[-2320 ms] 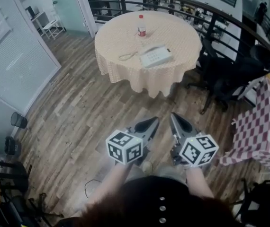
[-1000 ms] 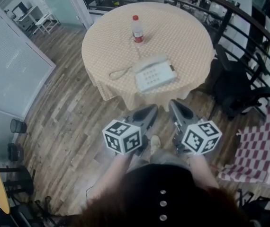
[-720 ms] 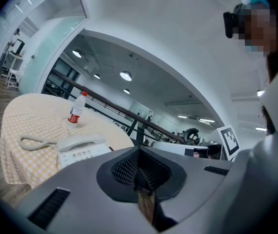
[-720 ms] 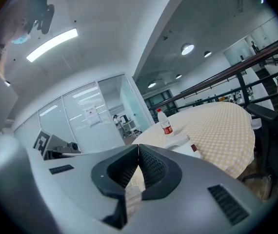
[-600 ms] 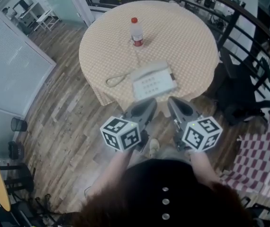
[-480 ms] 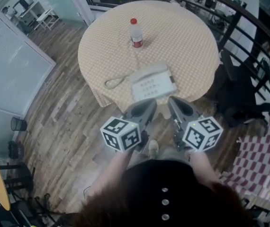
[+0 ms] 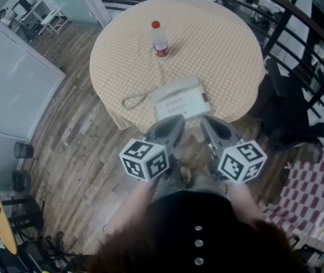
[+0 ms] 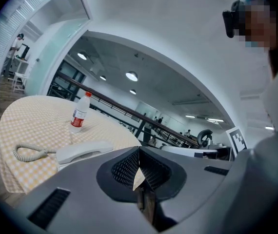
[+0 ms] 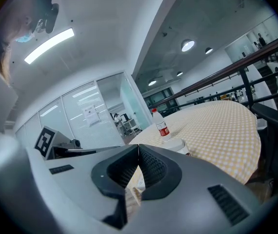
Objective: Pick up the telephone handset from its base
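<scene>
Both clenched empty, left tool (image 7: 175,119), right tool (image 7: 206,120), before telephone (image 7: 179,99) on table (image 7: 224,44), bottle (image 7: 158,38) beyond, cord (image 7: 133,100) beside

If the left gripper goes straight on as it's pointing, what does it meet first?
Probably the telephone just ahead; depth is unclear, so the left gripper might touch the tablecloth's hanging edge first.

1. We saw a round table (image 7: 230,44) under a yellow checked cloth, in the upper middle of the head view.
2. On it stood a bottle (image 7: 158,39); below it lay a telephone (image 7: 179,99), with its coiled cord (image 7: 135,100) to the left.
</scene>
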`<act>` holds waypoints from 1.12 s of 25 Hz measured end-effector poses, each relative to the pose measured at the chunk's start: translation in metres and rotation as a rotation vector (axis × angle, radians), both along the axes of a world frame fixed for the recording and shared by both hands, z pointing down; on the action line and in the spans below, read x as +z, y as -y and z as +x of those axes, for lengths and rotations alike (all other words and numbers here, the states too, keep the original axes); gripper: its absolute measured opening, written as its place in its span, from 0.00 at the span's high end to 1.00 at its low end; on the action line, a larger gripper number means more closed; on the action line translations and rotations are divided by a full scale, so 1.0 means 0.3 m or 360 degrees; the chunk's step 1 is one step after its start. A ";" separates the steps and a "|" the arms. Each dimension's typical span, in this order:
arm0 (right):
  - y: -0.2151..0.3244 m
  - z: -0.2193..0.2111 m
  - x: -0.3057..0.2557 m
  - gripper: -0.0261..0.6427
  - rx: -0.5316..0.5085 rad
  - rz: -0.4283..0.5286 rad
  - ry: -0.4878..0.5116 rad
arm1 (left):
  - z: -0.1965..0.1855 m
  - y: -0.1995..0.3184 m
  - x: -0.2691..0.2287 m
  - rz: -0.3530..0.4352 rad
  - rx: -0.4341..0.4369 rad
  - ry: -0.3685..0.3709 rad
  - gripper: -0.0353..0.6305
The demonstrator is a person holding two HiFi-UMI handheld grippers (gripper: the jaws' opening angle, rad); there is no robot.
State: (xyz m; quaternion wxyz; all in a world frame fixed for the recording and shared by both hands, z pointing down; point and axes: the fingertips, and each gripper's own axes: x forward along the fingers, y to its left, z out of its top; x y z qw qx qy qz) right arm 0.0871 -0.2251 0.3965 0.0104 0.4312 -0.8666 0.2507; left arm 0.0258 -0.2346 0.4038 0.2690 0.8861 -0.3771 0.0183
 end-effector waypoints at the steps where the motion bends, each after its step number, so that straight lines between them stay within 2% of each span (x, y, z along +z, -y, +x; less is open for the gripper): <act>1: 0.004 -0.002 0.001 0.94 -0.0001 0.0002 -0.0006 | 0.001 0.006 0.002 -0.0004 0.0004 0.0015 0.94; 6: 0.031 -0.019 0.005 0.94 0.0042 -0.0010 -0.0003 | -0.014 0.037 0.002 -0.0015 0.0030 0.0049 0.94; 13: 0.069 -0.037 0.008 0.94 0.0144 -0.0026 0.0029 | -0.021 0.085 0.012 -0.0009 0.0161 0.0138 0.93; 21: 0.120 -0.098 0.027 0.94 0.0159 -0.0054 0.0072 | -0.039 0.156 0.037 -0.0027 0.0281 0.0193 0.93; 28: 0.165 -0.113 0.071 0.94 0.0220 -0.0109 0.0058 | -0.037 0.216 0.081 -0.0011 0.0423 0.0321 0.93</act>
